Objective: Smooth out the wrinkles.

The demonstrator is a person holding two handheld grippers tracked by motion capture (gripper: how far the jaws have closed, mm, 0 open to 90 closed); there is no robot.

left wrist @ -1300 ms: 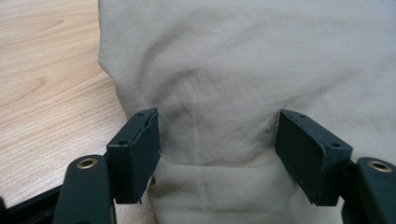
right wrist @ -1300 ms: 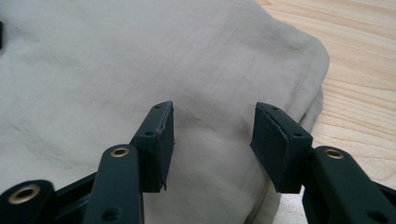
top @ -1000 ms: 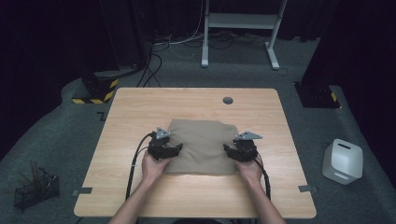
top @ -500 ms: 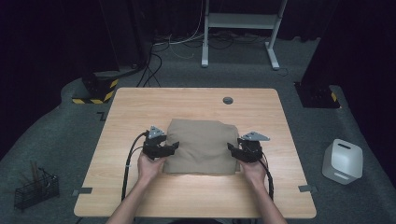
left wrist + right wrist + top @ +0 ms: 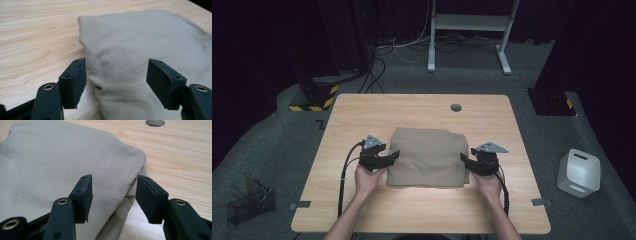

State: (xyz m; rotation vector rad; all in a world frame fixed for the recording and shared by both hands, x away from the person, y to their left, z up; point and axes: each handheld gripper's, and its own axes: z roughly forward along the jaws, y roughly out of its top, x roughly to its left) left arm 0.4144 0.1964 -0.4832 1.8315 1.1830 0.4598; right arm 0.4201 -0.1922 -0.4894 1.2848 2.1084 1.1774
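while the folded tan cloth (image 5: 428,156) lies flat in the middle of the bench (image 5: 362,110), the left tongs (image 5: 388,157) sit at its left edge and the right tongs (image 5: 467,161) at its right edge. both tongs are wide open and hold nothing; the cloth edge lies between each pair of jaws but the pads do not press it. this looks like the step of lining up for a grab. next, each one should slide onto its edge and squeeze before lifting or folding.
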